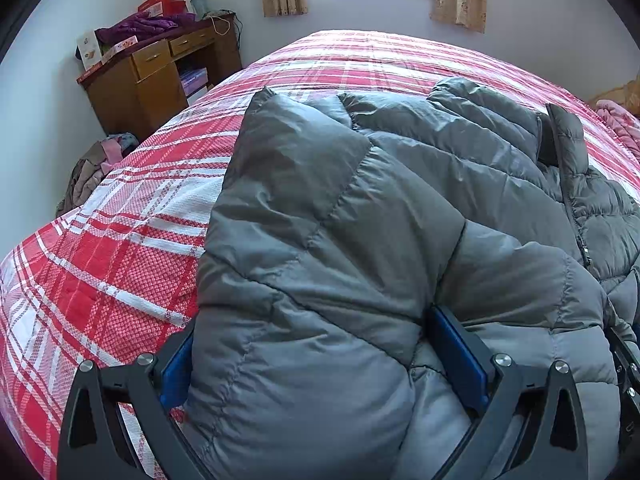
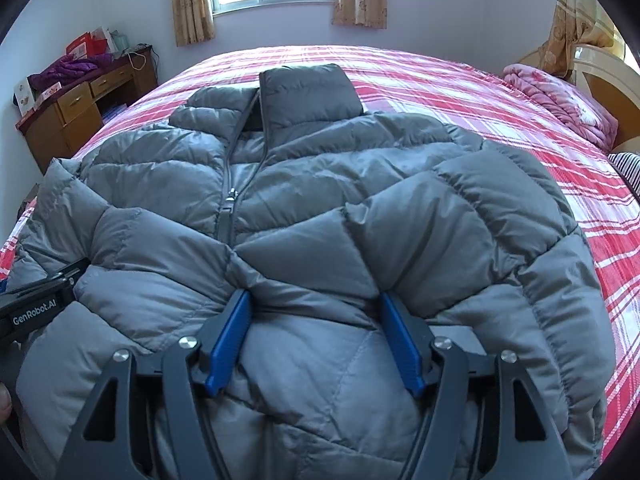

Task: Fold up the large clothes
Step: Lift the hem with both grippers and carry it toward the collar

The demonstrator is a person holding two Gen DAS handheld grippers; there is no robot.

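The grey puffer jacket (image 2: pixel 320 184) fills each frame's centre on the plaid bed (image 2: pixel 460 80). The left hand-held gripper (image 1: pixel 320 360) and right hand-held gripper (image 2: pixel 316 344), at the bottom, each clamp its bunched near edge.

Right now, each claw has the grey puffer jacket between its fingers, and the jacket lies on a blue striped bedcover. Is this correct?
Not quite: the bedcover is red and white plaid, not blue striped, as the right wrist view shows clearly. The rest holds: the left claw and the right claw each have the grey puffer jacket between their fingers.
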